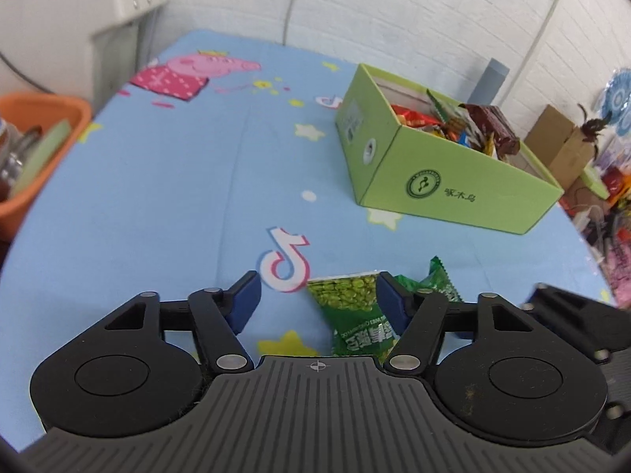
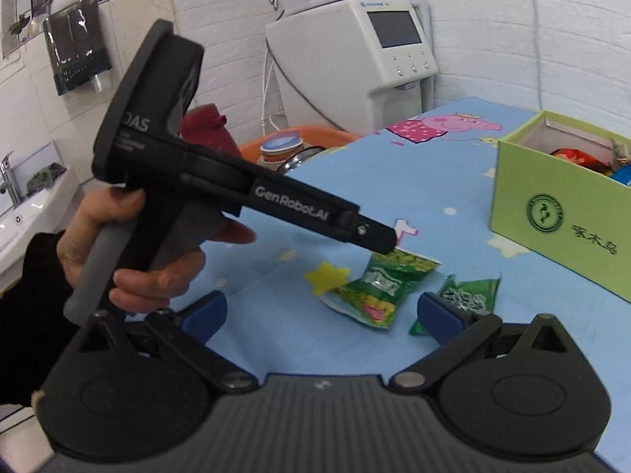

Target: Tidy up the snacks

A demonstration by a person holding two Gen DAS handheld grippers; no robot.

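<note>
I have a wide stretch of bare blue cartoon-print counter [image 1: 165, 181] open ahead and to the left of my left tool [image 1: 317, 303], up to the far white brick wall [image 1: 394, 12]. The counter's left edge drops off beside an orange basin [image 1: 39, 149]; the right edge is crowded with clutter.

My left tool points downward, its blue pads released, with the green pea packet [image 1: 355, 315] lying flat on the counter between them; the right pad sits against the packet's edge, the left pad well clear. In the right wrist view the hand [image 2: 118, 252] grips the left tool's handle, sleeve dark.

My right tool [image 2: 321, 317] stands spread wide and released, holding nothing. The pea packet lies between its pads, and a second green packet [image 2: 469, 295] lies just at its right pad.

The green cardboard box [image 1: 453, 181] sits at the right, open-topped, heaped with mixed snack wrappers [image 1: 465, 126].
</note>
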